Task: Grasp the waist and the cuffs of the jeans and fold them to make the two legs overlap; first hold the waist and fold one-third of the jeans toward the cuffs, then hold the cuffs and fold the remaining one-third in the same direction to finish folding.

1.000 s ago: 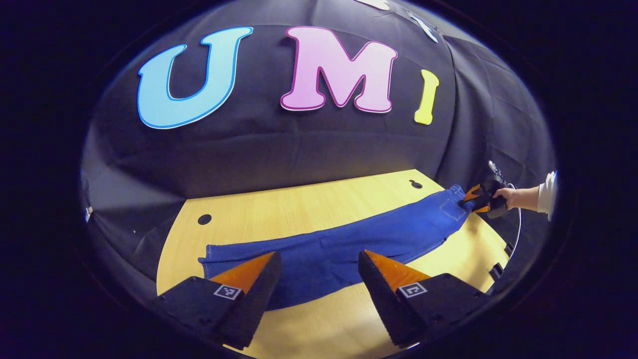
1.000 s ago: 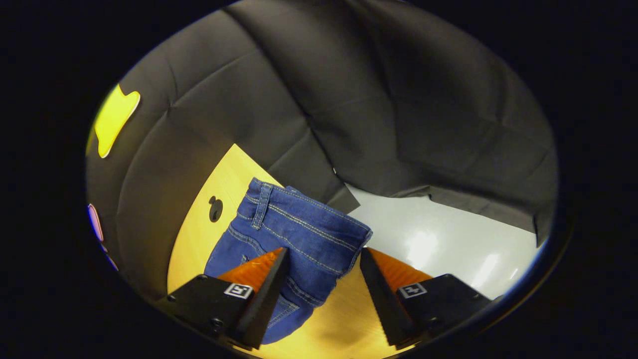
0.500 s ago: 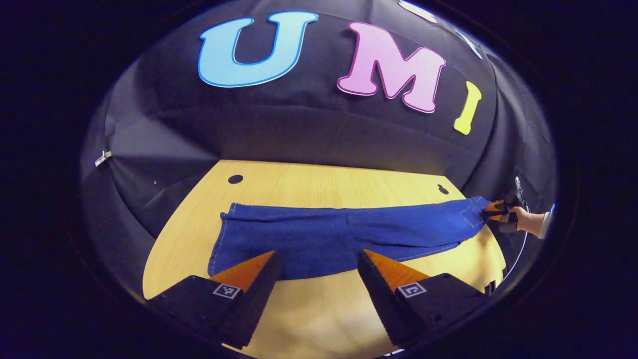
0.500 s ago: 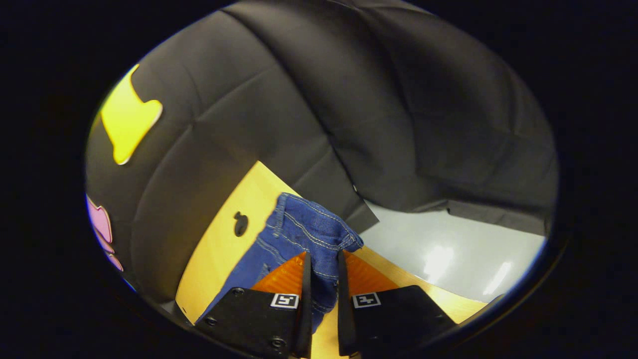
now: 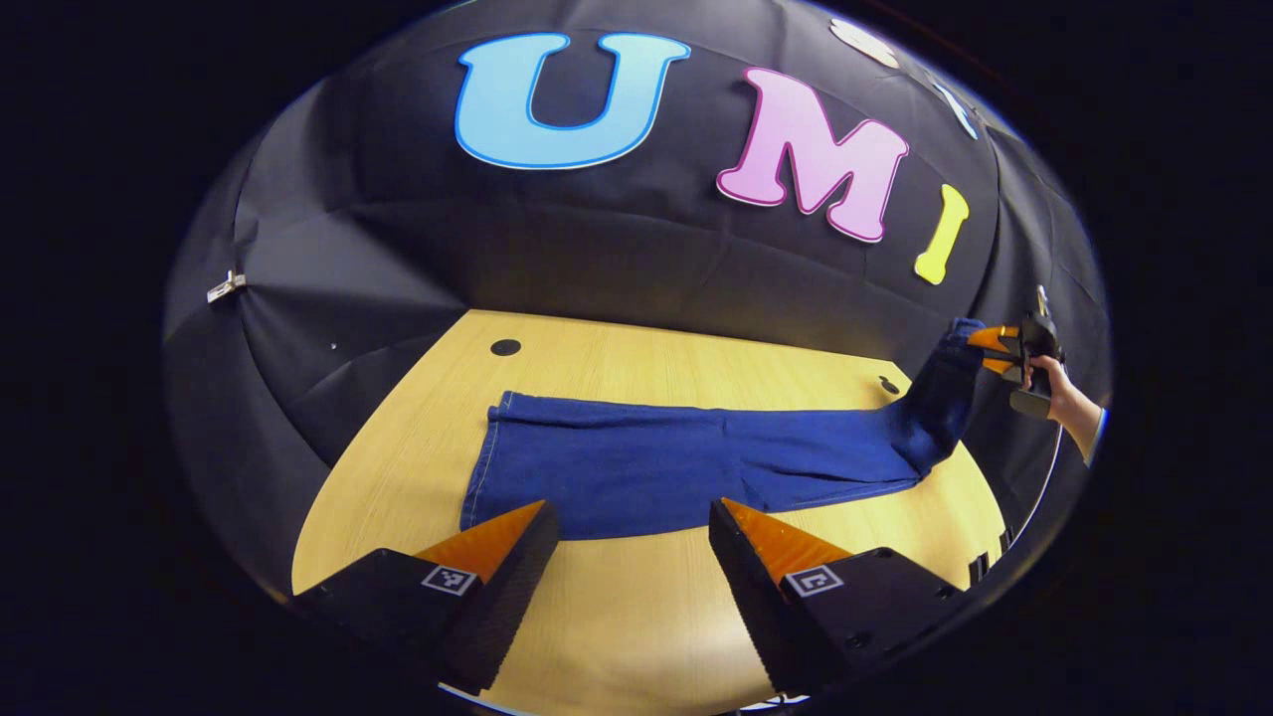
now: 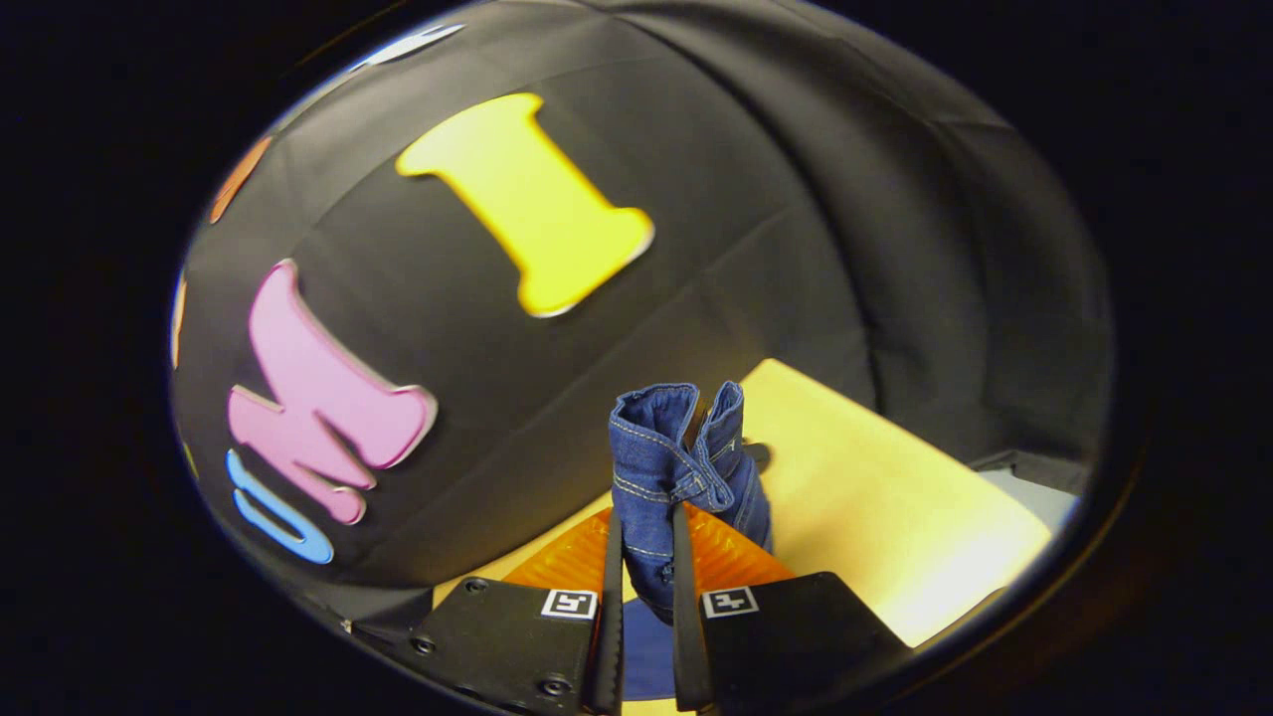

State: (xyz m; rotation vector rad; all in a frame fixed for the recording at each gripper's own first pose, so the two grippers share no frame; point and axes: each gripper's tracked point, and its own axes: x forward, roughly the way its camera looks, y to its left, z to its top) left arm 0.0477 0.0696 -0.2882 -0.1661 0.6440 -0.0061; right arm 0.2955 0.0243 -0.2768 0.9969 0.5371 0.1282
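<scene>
One end of the jeans (image 5: 696,467), the waist (image 6: 676,447), is pinched between the right gripper (image 6: 642,597) fingers and lifted clear of the surface (image 5: 636,617). The legs run lengthwise away from it, flat, toward the cuffs (image 5: 487,467). Those lie just ahead of the left gripper (image 5: 627,537), whose fingers stand apart, holding nothing. How the two legs are stacked is hard to make out.

Place: you are in a recording booth | Evidence: black cloth wall (image 5: 597,259) draped around a pale wooden table (image 5: 636,617) with cable holes (image 5: 505,347)
</scene>
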